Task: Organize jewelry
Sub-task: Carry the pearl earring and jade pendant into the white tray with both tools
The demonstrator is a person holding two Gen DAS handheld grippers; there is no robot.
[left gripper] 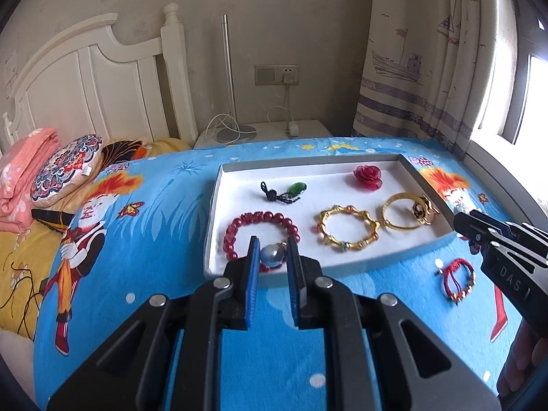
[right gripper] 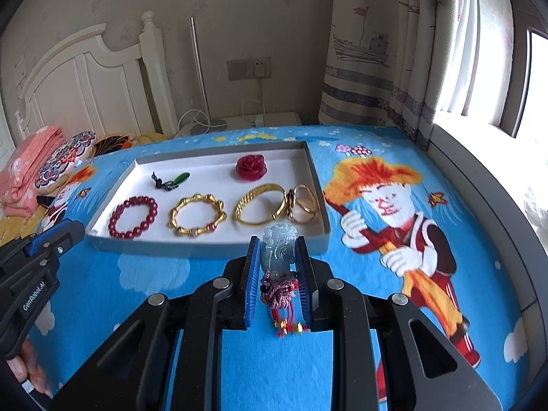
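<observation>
Through the left wrist camera we see our left gripper (left gripper: 272, 251) pinching a grey-blue pearl bead (left gripper: 269, 256) between its blue pads, held over the near edge of the white tray (left gripper: 404, 251), right at the red bead bracelet (left gripper: 253, 236). In the tray, a green pendant on a dark cord (left gripper: 286, 191) lies at 12 o'clock from our fingertips, a red rose ornament (left gripper: 368, 177) at 1 o'clock, a gold bamboo-style bangle (left gripper: 347, 227) and a plain gold bangle (left gripper: 404, 210) at 2 o'clock. A red cord bracelet (left gripper: 457, 279) lies on the blue cartoon bedsheet (left gripper: 144, 239), outside the tray at 3 o'clock. The right gripper (left gripper: 462, 224) enters from the right edge; we cannot tell its opening here.

Through the right wrist camera our right gripper (right gripper: 275, 257) is closed around a pale jade pendant (right gripper: 279, 245), its red knotted cord (right gripper: 279, 291) hanging down between the fingers, just short of the tray's near wall (right gripper: 205, 248). The red bead bracelet (right gripper: 133, 217) sits at 10 o'clock, the gold bamboo-style bangle (right gripper: 197, 215) at 11 o'clock, the plain gold bangle (right gripper: 260, 203) at 12 o'clock. The left gripper (right gripper: 73, 227) shows at 9 o'clock.
</observation>
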